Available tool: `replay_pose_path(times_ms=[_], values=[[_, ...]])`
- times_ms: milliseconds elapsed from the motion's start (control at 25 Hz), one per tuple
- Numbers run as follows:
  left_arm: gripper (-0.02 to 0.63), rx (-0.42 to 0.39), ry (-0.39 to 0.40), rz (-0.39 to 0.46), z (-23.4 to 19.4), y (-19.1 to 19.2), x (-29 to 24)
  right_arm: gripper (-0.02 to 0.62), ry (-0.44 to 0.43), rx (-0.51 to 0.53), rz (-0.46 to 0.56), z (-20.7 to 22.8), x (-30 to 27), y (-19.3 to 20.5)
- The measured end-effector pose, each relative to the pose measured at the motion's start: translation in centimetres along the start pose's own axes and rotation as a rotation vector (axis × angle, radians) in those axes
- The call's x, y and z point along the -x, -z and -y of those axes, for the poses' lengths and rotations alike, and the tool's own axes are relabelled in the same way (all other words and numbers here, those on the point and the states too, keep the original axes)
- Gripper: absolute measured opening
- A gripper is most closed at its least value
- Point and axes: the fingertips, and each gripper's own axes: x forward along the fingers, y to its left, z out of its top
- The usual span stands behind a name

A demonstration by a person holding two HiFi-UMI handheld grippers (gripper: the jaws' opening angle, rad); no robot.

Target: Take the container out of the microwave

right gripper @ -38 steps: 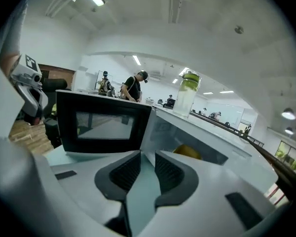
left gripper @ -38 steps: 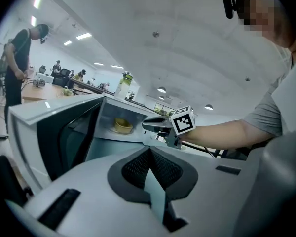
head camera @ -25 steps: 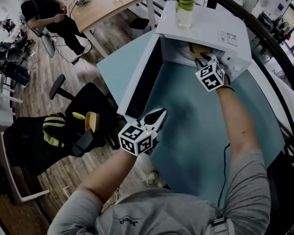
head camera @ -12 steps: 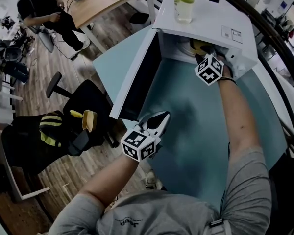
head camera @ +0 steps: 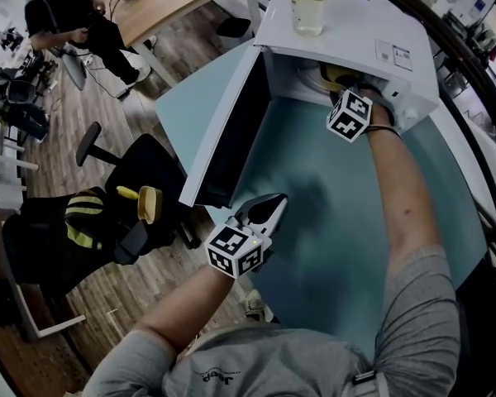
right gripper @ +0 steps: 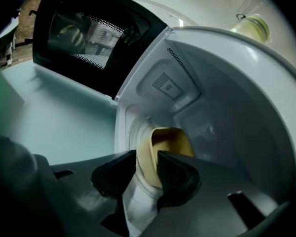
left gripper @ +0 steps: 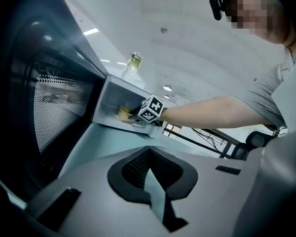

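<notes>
Open microwave (head camera: 355,44), bottle (head camera: 308,5) on top, right gripper (head camera: 341,88) inside, left gripper (head camera: 269,209) outside

A white microwave (head camera: 355,31), its door (head camera: 231,131) swung open, is carried by the pale teal counter (head camera: 331,222), at its far end.

The right gripper (right gripper: 147,163) has pushed further into the mouth of the microwave (head camera: 355,31) and dipped lower. It has also rolled, so its marker cube (head camera: 349,115) sits at a new tilt. Its fingers (right gripper: 176,174) have spread wider and now straddle the wall of the yellow container (right gripper: 170,139), one outside and one inside. The left gripper (head camera: 269,208) has sunk a little by the near left edge of the worktop (head camera: 331,213).
</notes>
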Motion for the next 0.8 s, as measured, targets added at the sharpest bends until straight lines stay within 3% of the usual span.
replay_pose_path(times_ms=[360,600,800], values=[[0.006,0.004,0.008,-0.004,0.5,0.7,0.1,0.139,-0.033,0.095,-0.054,-0.4,-0.9,0.5],[0.006,0.008,0.001,-0.009,0.5,1.0,0.4,0.045,-0.015,0.09,-0.046,0.3,-0.7,0.2],[0.006,0.005,-0.006,-0.002,0.6,0.7,0.7,0.031,-0.038,0.072,-0.021,0.4,0.1,-0.2]])
